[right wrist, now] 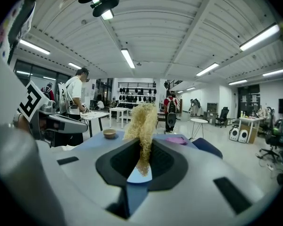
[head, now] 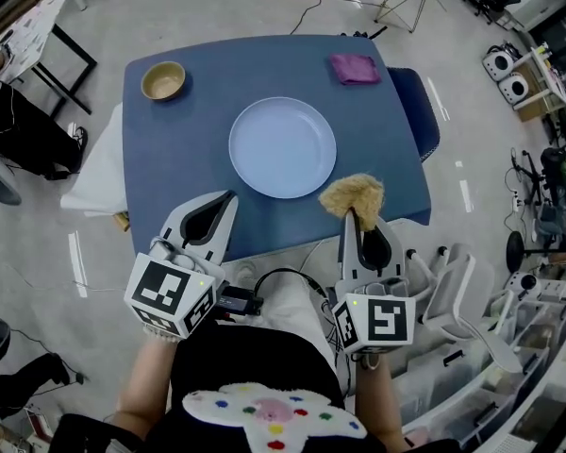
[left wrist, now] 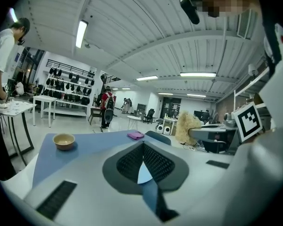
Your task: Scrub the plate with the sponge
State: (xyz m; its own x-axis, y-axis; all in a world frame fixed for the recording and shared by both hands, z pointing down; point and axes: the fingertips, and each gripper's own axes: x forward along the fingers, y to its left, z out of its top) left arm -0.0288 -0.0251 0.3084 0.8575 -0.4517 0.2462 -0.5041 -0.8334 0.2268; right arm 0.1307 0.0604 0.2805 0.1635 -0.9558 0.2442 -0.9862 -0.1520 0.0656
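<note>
One pale blue round plate (head: 283, 147) lies flat near the middle of the blue-topped table (head: 170, 168). One shaggy yellow-tan sponge (head: 351, 194) sits just beside the plate's near right rim; whether it touches the plate or the tabletop cannot be told from the head view.

Two hand-held grey grippers point toward the table from its near edge. The right gripper (head: 352, 217) has its jaws clamped on the sponge (right wrist: 141, 121), whose curly fibres stand up out of the pinch and spill past the tips. The left gripper (head: 229, 196) is at the plate's near left, apart from it; its jaws (left wrist: 142, 146) are pressed together with nothing between them.

One small tan bowl (head: 163, 80) stands upright at the far left corner of the table, and one folded purple cloth (head: 355, 68) lies at the far right corner, both well apart from the plate. One dark blue chair (head: 417, 111) stands against the table's right side. Beyond the table, the gripper views show one person in a white shirt (right wrist: 75, 98) standing at a white table on the left and one person with a red backpack (right wrist: 171, 108) farther back
</note>
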